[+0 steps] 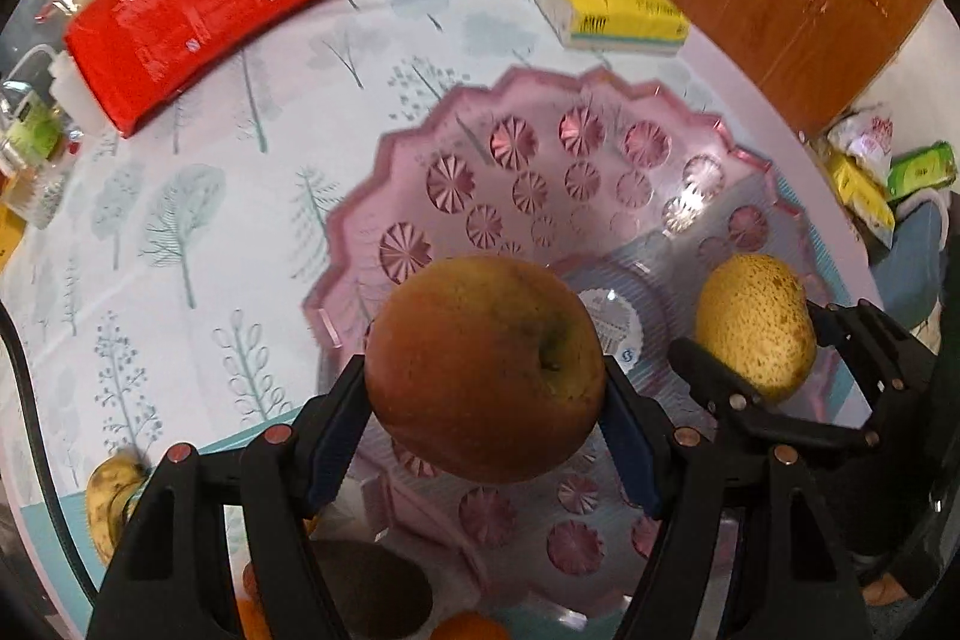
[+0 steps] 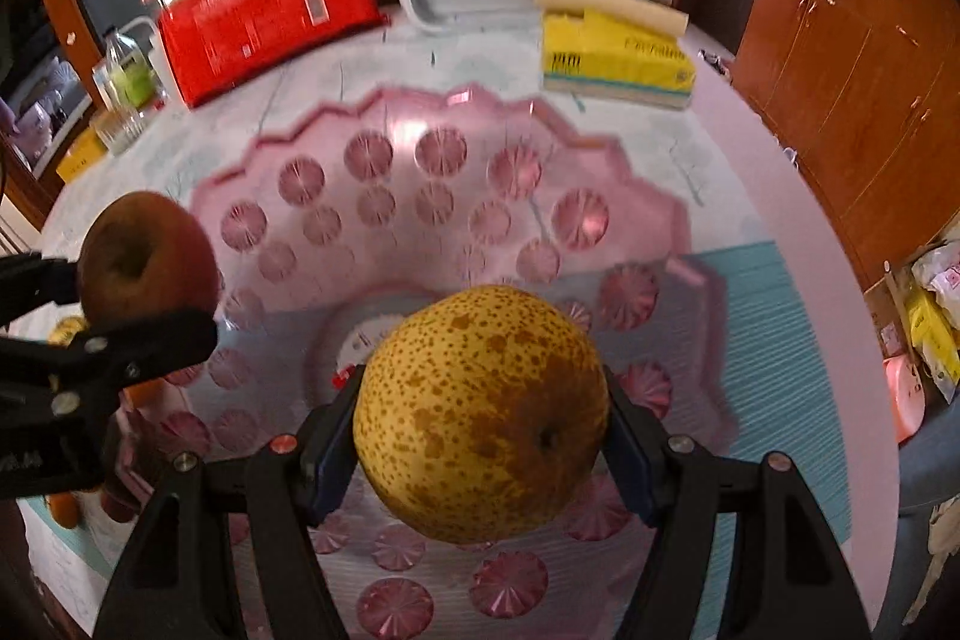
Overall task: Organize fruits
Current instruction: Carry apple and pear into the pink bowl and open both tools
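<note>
The left gripper (image 1: 486, 400) pinches a firm, round apple (image 1: 485, 367) at its widest sides, and the right gripper (image 2: 480, 436) pinches a speckled pear (image 2: 480, 412) likewise, both above the pink bowl (image 1: 384, 196). Their smooth skins look slippery and likely bruise, so the fingers (image 1: 336, 436) should squeeze gently across the middle.

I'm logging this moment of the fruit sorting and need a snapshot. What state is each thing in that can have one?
Left hand-held gripper: shut on the apple.
Right hand-held gripper: shut on the pear.
Apple: gripped, held over the bowl.
Pear: gripped, held over the bowl.
Pink bowl: upright on the table, no fruit seen resting in it.
Banana: lying on the table outside the bowl.
</note>
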